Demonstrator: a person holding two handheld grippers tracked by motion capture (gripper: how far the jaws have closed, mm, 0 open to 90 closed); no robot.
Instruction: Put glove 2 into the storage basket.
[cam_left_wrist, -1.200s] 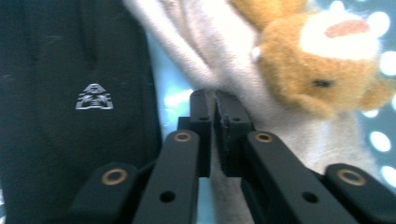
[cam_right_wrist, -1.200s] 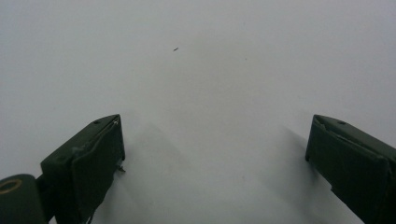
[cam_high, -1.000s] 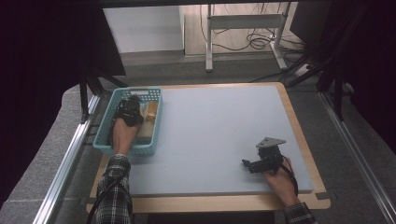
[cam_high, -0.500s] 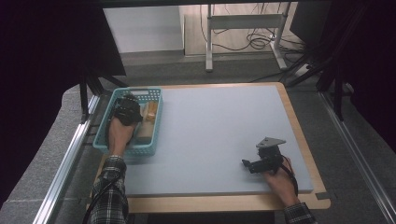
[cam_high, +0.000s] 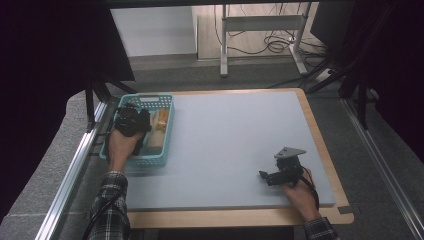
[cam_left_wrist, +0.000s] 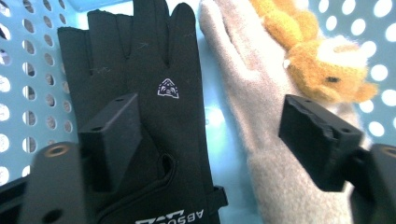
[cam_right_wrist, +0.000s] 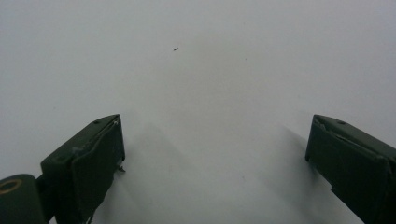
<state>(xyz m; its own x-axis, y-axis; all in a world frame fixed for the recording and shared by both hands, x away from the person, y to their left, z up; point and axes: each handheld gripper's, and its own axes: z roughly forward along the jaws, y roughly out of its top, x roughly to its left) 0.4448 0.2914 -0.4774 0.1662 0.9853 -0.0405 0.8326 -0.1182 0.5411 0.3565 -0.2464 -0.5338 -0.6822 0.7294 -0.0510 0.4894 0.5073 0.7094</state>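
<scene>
My left tongs (cam_left_wrist: 205, 140) hang over the blue basket (cam_high: 167, 131) at the left edge of the tabletop (cam_high: 235, 145), and their jaws have just been opening: they stand apart now with nothing pinched between them. In the left gripper view a black glove (cam_left_wrist: 140, 93) lies flat on the basket floor under the left jaw, a grey glove (cam_left_wrist: 261, 140) lies just beside it under the gap and the right jaw, and a small orange plush toy (cam_left_wrist: 317, 60) rests on the grey glove's far end. From the high view I see my left hand (cam_high: 122, 145) over the basket's near half.

The risk I see is in the next pinch. The two gloves lie touching side by side, so if I close where the jaws stand now I judge I could catch an edge of both, or a fold of the grey one alone, and lift a bundle. The plush toy would likely ride up or tumble if the grey glove is pulled. Thin fabric lying flat also gives little to bite on; the jaws could scrape the basket floor and come up with nothing, or snag a hole in the wall.

My right tongs (cam_right_wrist: 215, 154) are released too, jaws wide over bare tabletop near the right front edge, gripping nothing. They sit well apart from the basket, so I judge they cannot steady it if it slides.
</scene>
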